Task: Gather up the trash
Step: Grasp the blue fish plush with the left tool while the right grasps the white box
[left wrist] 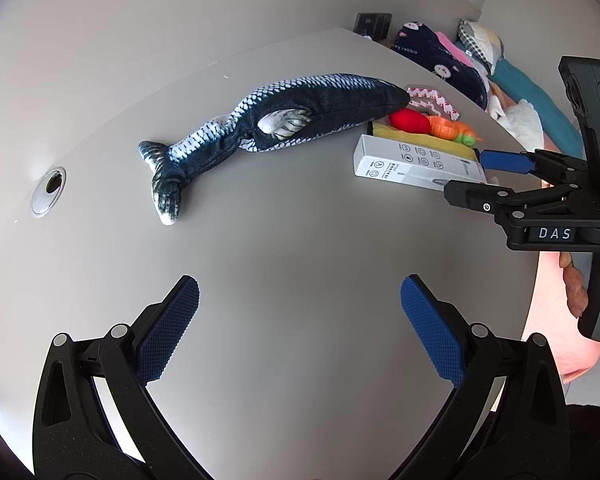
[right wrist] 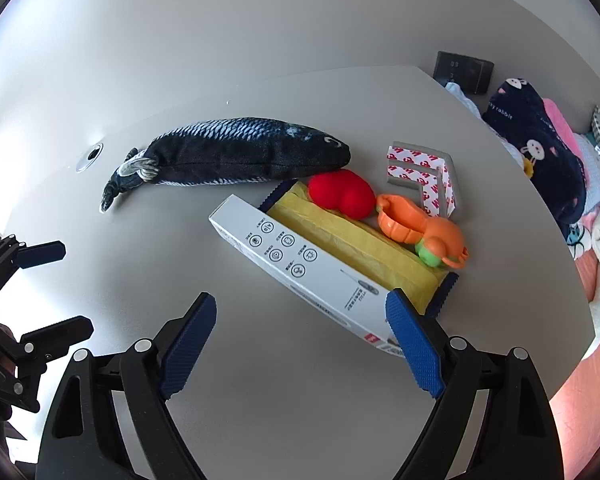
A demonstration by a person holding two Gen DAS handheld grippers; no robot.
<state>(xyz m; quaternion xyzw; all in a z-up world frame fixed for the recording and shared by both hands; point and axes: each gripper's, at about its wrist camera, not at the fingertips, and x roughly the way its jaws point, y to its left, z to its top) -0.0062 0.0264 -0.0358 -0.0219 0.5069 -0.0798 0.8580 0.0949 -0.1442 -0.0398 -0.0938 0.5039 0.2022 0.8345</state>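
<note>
A long white carton (right wrist: 300,268) lies slanted on the grey table (right wrist: 284,400), against a yellow packet (right wrist: 352,240) with dark blue serrated ends. Behind them sit a red soft toy (right wrist: 342,192), an orange plastic toy (right wrist: 424,232) and a grey corner strip with red-printed backing (right wrist: 420,172). My right gripper (right wrist: 300,296) is open just in front of the carton; its right finger stands beside the carton's near end, and its pads grip nothing. In the left wrist view it (left wrist: 464,176) hovers at the carton (left wrist: 416,160). My left gripper (left wrist: 300,284) is open over bare table.
A dark blue plush fish (left wrist: 284,116) lies across the middle of the table, its head touching the red toy. A round cable hole (left wrist: 49,192) is at the left. Beyond the table's right edge lies a heap of clothes and pillows (right wrist: 540,152). A person's hand (left wrist: 576,284) holds the right gripper's handle.
</note>
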